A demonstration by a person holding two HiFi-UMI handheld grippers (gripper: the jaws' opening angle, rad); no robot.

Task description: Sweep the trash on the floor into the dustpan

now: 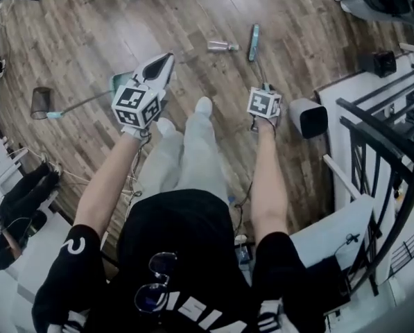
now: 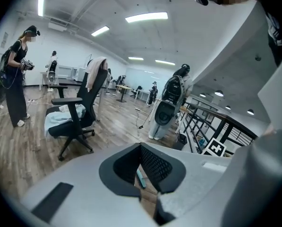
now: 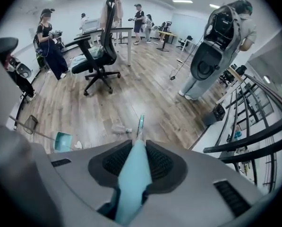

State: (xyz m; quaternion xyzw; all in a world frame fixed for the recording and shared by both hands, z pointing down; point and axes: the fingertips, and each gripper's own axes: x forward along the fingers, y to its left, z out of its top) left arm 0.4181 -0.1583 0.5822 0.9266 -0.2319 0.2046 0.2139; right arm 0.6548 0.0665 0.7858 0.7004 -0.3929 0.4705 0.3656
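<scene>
Right claw: the right claw [image 3: 137,148] is closed on the teal broom handle [image 3: 130,174], which runs out between the pads toward the floor.
Left claw: the left claw [image 2: 141,148] is seen with its tips met at the far end. Nothing is held, and a sliver of floor is seen through the gap nearer the camera.
Broom head: the broom head [image 1: 254,42] is set on the floor ahead of the right claw.
Trash: a clear plastic bottle [image 1: 222,46] lies on its side just left of the broom head, apart from it. A piece of crumpled paper [image 3: 77,145] lies just beside the dustpan, on its bottle side.
Dustpan: the teal dustpan [image 3: 63,141] rests on the floor, well left of the bottle. In the head view it is partly covered by the left claw.
Dustpan handle: a long thin handle runs left to a dark mesh item [image 1: 41,103]; what that item is cannot be told.
Surface: a wood-plank floor [image 1: 89,33].
Room: an open office with ceiling strip lights is noted. A black railing [image 1: 383,137] stands along the right side.
Surroundings: a black office chair [image 3: 98,56] with a garment over its back stands well beyond the trash. Several people [image 3: 48,41] stand farther off.
Obstructions: the person's legs [image 1: 193,151] stand between the two claws. A grey cylinder [image 1: 307,116] with a dark open end lies just right of the right claw.
</scene>
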